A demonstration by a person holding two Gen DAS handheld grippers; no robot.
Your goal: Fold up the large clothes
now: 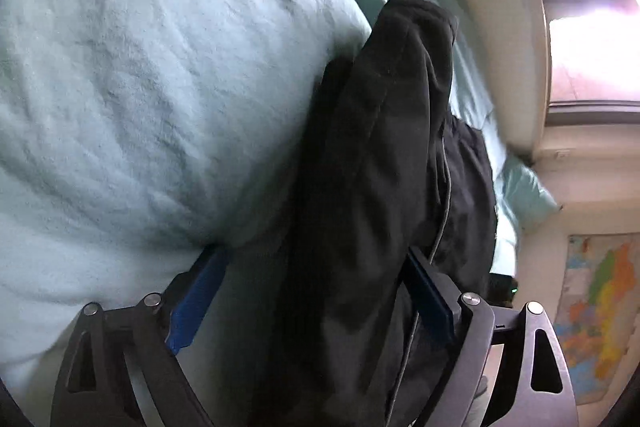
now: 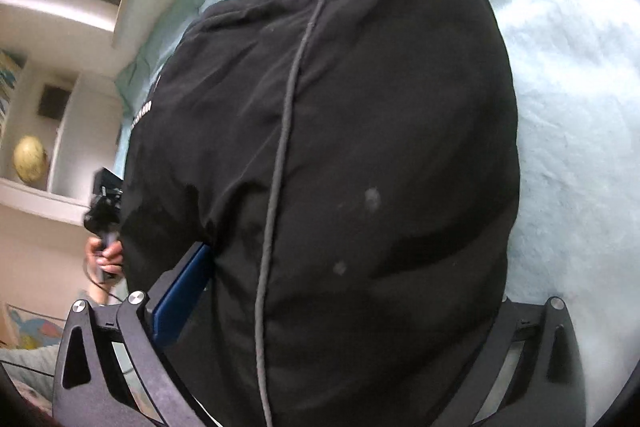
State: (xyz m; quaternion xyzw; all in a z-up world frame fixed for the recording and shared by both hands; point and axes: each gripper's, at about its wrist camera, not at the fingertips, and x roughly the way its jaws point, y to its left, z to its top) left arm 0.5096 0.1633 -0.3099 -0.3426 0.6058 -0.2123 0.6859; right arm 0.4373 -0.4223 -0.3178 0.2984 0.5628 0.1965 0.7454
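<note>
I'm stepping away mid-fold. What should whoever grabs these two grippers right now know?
Left gripper: jaws wide, a bunched fold of the black fabric garment lies between them; no clamp visible.
Right gripper: jaws wide, garment bulk fills the gap; one finger hidden.
The garment, with its grey drawstring cord, lies heaped on the pale teal fuzzy blanket.
Done: no tidy fold visible.
Left: spread it flat, then fold.

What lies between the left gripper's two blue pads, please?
In the left wrist view, a bunched fold of the black garment fills the gap between the open left gripper's pads.
</note>
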